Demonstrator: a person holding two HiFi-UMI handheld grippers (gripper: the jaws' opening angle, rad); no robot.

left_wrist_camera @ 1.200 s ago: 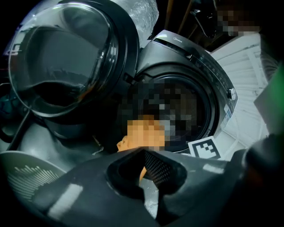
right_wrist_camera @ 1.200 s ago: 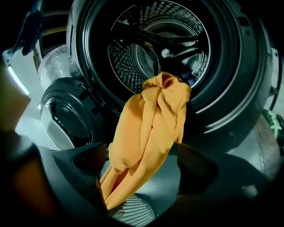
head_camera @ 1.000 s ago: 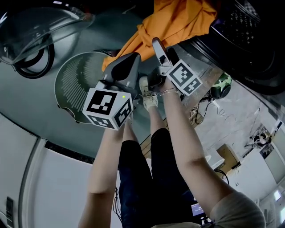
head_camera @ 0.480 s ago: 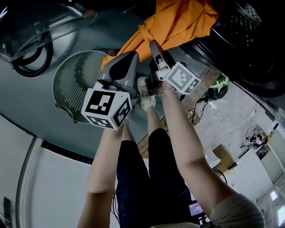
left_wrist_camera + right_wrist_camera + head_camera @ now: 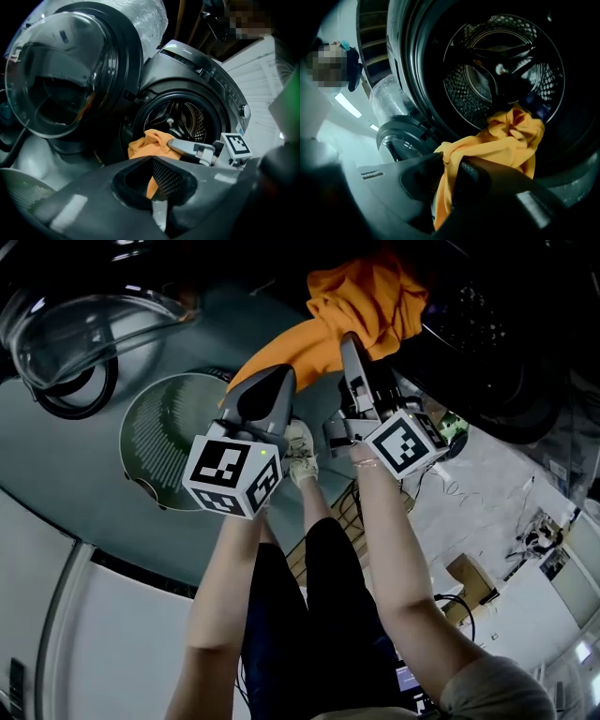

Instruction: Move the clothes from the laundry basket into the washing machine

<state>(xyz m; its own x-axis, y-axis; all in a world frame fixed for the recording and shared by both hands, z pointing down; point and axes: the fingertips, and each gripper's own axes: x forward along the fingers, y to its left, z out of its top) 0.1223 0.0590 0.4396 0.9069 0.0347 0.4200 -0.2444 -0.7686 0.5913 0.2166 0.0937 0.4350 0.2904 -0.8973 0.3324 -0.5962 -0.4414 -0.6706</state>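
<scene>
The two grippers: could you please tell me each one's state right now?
Left gripper: shut on the orange garment.
Right gripper: jaws have just closed, pinching the same orange garment.

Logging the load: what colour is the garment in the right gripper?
Orange garment; right gripper view shows it best.

The garment [image 5: 150, 143] lies in the drum [image 5: 187, 117] mouth, the door [image 5: 61, 79] left of it.
</scene>
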